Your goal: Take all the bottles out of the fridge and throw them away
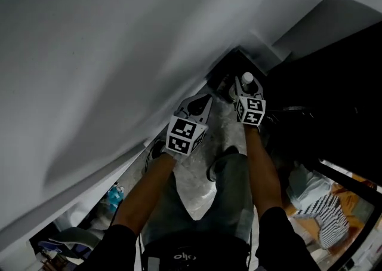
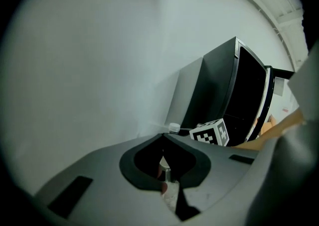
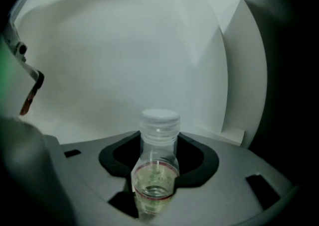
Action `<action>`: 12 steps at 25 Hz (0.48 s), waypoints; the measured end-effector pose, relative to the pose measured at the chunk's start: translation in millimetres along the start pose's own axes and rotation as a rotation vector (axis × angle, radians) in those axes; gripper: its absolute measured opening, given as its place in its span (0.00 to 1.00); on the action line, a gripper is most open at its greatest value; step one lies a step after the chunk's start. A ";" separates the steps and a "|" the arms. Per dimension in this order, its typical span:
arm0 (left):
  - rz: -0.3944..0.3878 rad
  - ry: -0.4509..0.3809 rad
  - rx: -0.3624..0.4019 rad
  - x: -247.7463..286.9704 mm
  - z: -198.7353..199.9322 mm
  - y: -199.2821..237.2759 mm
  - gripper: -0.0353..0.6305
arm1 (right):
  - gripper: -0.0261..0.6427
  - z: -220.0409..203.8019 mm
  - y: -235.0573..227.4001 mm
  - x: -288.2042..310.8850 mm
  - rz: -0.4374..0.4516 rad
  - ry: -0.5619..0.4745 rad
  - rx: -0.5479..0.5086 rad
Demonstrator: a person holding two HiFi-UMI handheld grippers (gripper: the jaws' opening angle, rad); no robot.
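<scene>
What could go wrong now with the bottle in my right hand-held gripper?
The bottle is gripped round its body by the right hand-held gripper, capped end sticking out, so it may tilt or slip out. It holds some liquid, which could spill if the white cap is loose.

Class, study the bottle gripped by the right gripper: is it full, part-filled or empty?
Part-filled, mostly empty: the clear bottle shows only a shallow pool of yellowish liquid; above it, up to the white cap, it is empty.
</scene>
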State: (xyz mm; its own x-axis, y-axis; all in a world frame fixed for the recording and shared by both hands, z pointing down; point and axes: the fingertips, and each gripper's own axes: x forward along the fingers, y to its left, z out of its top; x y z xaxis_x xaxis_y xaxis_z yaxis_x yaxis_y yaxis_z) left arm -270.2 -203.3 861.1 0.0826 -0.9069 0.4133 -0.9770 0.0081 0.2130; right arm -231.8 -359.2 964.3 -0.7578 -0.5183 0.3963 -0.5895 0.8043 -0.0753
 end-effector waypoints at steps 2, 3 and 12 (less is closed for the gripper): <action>0.028 -0.011 -0.009 4.9 0.2 7.0 0.06 | 0.34 -12.8 -0.3 14.5 0.021 0.031 -0.017; 0.041 -0.017 -0.007 5.7 2.3 7.2 0.06 | 0.34 -17.4 -1.4 18.5 0.031 0.047 -0.021; 0.043 -0.041 -0.019 -9.7 35.3 11.5 0.06 | 0.34 -20.7 5.6 11.5 0.053 0.188 -0.039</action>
State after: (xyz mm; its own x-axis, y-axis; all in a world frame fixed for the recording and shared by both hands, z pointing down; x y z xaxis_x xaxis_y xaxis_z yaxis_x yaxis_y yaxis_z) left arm -289.2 -209.3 828.3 0.0323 -0.9221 0.3856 -0.9756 0.0547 0.2127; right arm -238.0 -354.7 987.4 -0.7197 -0.4143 0.5571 -0.5359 0.8416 -0.0665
